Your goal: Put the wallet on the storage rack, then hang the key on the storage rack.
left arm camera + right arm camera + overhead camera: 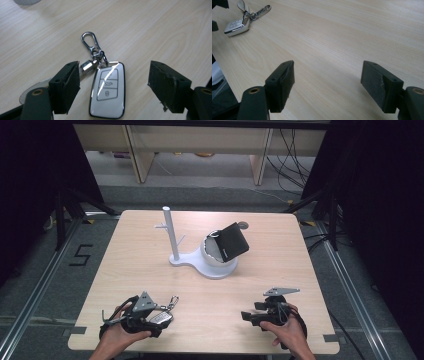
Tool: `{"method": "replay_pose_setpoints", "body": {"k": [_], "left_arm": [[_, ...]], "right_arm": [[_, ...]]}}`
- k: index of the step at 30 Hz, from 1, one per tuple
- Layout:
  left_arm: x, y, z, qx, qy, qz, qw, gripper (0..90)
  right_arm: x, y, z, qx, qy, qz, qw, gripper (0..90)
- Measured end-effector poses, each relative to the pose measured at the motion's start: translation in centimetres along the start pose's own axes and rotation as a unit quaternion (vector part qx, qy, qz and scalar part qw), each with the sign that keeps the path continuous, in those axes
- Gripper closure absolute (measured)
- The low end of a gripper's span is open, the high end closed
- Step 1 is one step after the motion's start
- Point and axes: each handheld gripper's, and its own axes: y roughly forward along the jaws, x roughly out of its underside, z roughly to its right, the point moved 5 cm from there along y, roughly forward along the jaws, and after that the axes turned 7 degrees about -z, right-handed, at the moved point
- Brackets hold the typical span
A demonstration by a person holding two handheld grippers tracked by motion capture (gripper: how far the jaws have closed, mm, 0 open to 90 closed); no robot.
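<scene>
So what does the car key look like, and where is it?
Look at the wooden table, at the near edge by the person's left hand. There, between the open jaws of the left gripper, lies the car key. It is a white fob with a shiny silver rim, three buttons and a silver clip on a ring, unlike the black wallet farther back.

Car key fob (108, 91) lying flat on the worktop (210, 295) near its front left corner.

The fob, white with a chrome rim and three grey-outlined buttons, is facing button-side up; from its top end a small ring and a silver carabiner clip (89, 42) are trailing away across the wood, with a short chrome barrel (88, 67) lying just beside the fob's upper corner, all resting loose on the surface.
</scene>
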Motion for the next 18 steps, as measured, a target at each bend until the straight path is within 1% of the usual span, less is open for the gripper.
{"method": "replay_pose_setpoints", "body": {"k": [1,2,3,4,5,6,7,8,9,10,11,12,13,14,15,16,18], "left_arm": [[-0.1,0.1,-0.1,0.0,-0.002,0.001,1.0,25.0],[-0.3,0.5,-0.3,-0.002,-0.003,-0.001,1.0,25.0],[-0.3,0.5,-0.3,-0.002,-0.003,-0.001,1.0,25.1],[-0.5,0.7,-0.4,0.002,-0.003,-0.004,1.0,25.1],[-0.5,0.7,-0.4,0.002,-0.003,-0.004,1.0,25.1],[-0.5,0.9,-0.4,-0.002,-0.008,-0.006,0.9999,25.1],[-0.6,1.1,-0.5,0.0,-0.008,-0.006,1.0,25.1],[-0.8,1.2,-0.6,0.0,-0.008,-0.008,0.9999,25.2],[-0.9,1.3,-0.7,-0.003,-0.008,-0.01,0.9999,25.2],[-1.0,1.4,-0.8,0.001,-0.003,-0.011,0.9999,25.3],[-1.1,1.4,-0.8,0.002,-0.008,-0.014,0.9999,25.3],[-1.3,1.6,-0.9,0.0,-0.014,-0.01,0.9999,25.8],[-1.5,1.5,-1.1,0.003,-0.003,-0.018,0.9998,25.8],[-1.8,1.6,-1.3,0.002,-0.005,-0.02,0.9998,26.0],[-2.0,1.8,-1.3,0.0,-0.007,-0.016,0.9998,26.2],[-2.4,1.9,-1.5,-0.001,-0.008,-0.022,0.9997,27.0],[-2.7,2.0,-1.6,0.0,-0.005,-0.026,0.9996,28.0]], "right_arm": [[0.2,0.0,-0.1,0.004,-0.004,-0.002,1.0,27.8],[0.3,-0.1,-0.1,0.007,-0.002,-0.005,1.0,27.8],[0.3,-0.1,-0.1,0.007,-0.002,-0.005,1.0,27.8],[0.6,0.0,-0.6,0.0,0.007,-0.01,0.9999,27.8],[0.6,0.0,-0.6,0.0,0.007,-0.01,0.9999,27.8],[0.6,0.0,-0.4,0.01,-0.01,-0.006,0.9999,27.8],[0.6,0.0,-0.4,0.01,-0.01,-0.006,0.9999,27.8],[0.7,0.0,-0.7,0.002,0.007,-0.014,0.9999,27.8],[0.6,0.1,-0.6,0.005,-0.003,-0.012,0.9999,27.8],[0.6,0.1,-0.6,0.007,-0.004,-0.006,0.9999,27.8],[0.6,0.1,-0.6,0.009,-0.007,-0.008,0.9999,27.8],[0.7,0.1,-0.6,0.004,-0.007,-0.012,0.9999,27.8],[0.7,0.1,-0.6,0.004,-0.007,-0.012,0.9999,27.8],[0.7,0.1,-0.4,0.008,-0.012,-0.011,0.9998,27.8],[0.7,0.1,-0.4,0.01,-0.013,-0.011,0.9998,27.8],[0.8,0.2,-0.7,-0.005,0.003,-0.017,0.9998,27.8],[0.8,0.3,-0.6,-0.003,0.001,-0.016,0.9999,27.8]]}}
